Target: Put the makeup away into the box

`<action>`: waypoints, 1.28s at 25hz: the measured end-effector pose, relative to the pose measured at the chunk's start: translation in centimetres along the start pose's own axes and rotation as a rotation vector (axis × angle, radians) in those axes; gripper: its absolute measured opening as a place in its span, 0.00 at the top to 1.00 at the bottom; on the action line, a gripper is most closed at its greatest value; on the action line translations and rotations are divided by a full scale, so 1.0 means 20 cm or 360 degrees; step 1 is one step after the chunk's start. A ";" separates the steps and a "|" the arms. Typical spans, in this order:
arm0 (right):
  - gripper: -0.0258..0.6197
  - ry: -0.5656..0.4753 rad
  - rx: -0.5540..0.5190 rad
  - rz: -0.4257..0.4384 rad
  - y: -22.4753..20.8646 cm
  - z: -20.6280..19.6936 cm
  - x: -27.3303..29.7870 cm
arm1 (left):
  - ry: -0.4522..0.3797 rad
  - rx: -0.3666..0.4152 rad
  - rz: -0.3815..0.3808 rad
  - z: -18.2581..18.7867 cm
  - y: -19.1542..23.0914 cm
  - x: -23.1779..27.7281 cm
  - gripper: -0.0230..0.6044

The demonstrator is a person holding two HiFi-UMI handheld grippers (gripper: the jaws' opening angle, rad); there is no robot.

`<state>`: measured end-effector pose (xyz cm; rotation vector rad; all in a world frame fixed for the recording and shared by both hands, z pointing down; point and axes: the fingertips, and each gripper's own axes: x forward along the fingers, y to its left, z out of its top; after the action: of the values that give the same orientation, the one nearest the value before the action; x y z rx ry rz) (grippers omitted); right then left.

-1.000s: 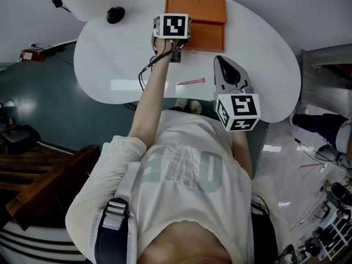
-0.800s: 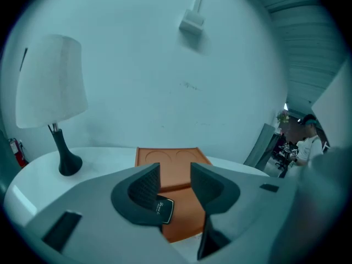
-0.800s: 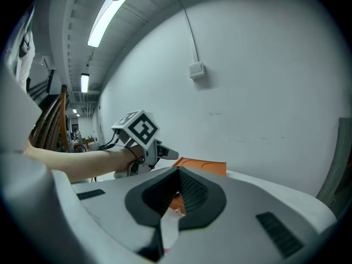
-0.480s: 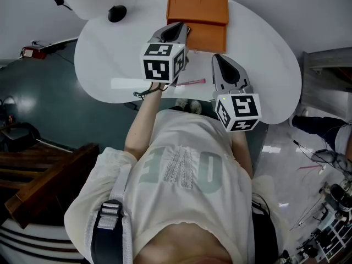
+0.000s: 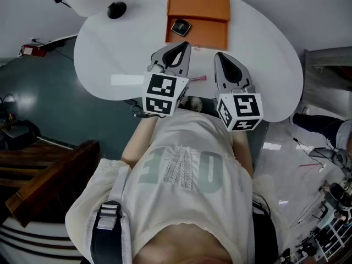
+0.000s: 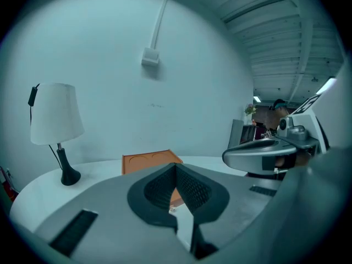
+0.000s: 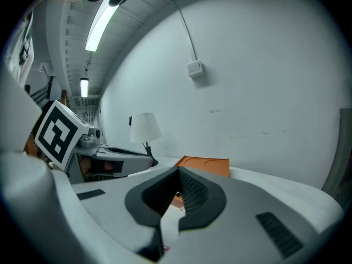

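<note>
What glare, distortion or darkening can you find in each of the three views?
Head view: a pale glare patch lies on the white table. Left gripper view: fisheye circle with black corners, and the ceiling beams curve. Right gripper view: same round frame, and the strip light burns out white.

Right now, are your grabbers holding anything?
No. The left gripper and the right gripper are both shut, with nothing between their jaws.
</note>
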<state>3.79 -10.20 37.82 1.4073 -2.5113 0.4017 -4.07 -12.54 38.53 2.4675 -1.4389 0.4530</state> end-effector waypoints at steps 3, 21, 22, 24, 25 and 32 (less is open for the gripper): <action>0.96 0.0007 0.0000 -0.0002 0.00 -0.01 -0.01 | 0.0103 0.0059 -0.0154 -0.08 -0.05 0.03 0.95; 0.96 0.0039 0.0012 -0.0029 -0.01 -0.07 -0.06 | 0.1230 0.0956 -0.0915 -1.14 -0.37 0.10 0.77; 0.96 0.0042 0.0013 -0.0029 -0.01 -0.07 -0.06 | 0.1247 0.0965 -0.0916 -1.15 -0.37 0.11 0.77; 0.96 0.0047 0.0016 -0.0030 -0.01 -0.08 -0.06 | 0.1280 0.0969 -0.0921 -1.17 -0.36 0.12 0.77; 0.96 0.0049 0.0018 -0.0030 -0.01 -0.08 -0.06 | 0.1293 0.0946 -0.0926 -1.17 -0.35 0.12 0.77; 0.96 0.0063 0.0028 -0.0023 -0.01 -0.09 -0.04 | 0.1334 0.0851 -0.0942 -1.15 -0.32 0.16 0.87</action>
<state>4.54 -9.02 39.18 1.4092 -2.4708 0.4455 -0.17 -3.67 60.62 2.3740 -0.2552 1.6146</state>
